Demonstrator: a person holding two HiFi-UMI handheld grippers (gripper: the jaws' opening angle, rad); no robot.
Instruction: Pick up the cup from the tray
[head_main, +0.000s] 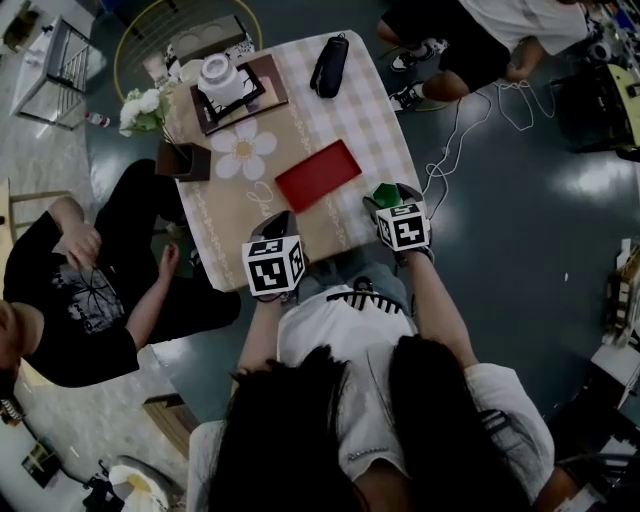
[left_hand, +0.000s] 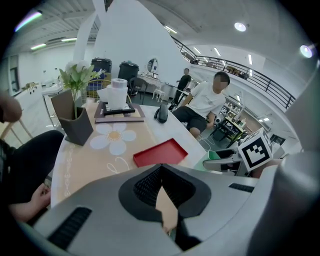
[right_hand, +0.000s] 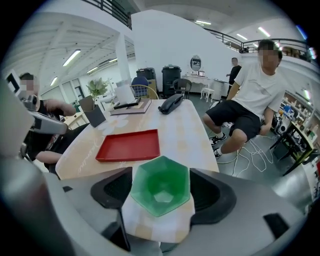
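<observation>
Head view, widest thing first: checked table (head_main: 370, 110) with the red tray (head_main: 318, 174) lying bare near its middle, no cup on it. Looks mostly done, then, judging by that: green cup (right_hand: 160, 185) clear of the tray, nearer the table's front edge, with the tray just beyond it in the right gripper view. Sits clamped in the right gripper (head_main: 390, 200), both pads pressed against opposite flat sides, open mouth facing the camera. Cannot tell whether raised off the cloth or resting on it — if resting, only the lift left to do. Left gripper (left_hand: 161, 172) idle off to the cup's left, jaws closed tip to tip on nothing.
</observation>
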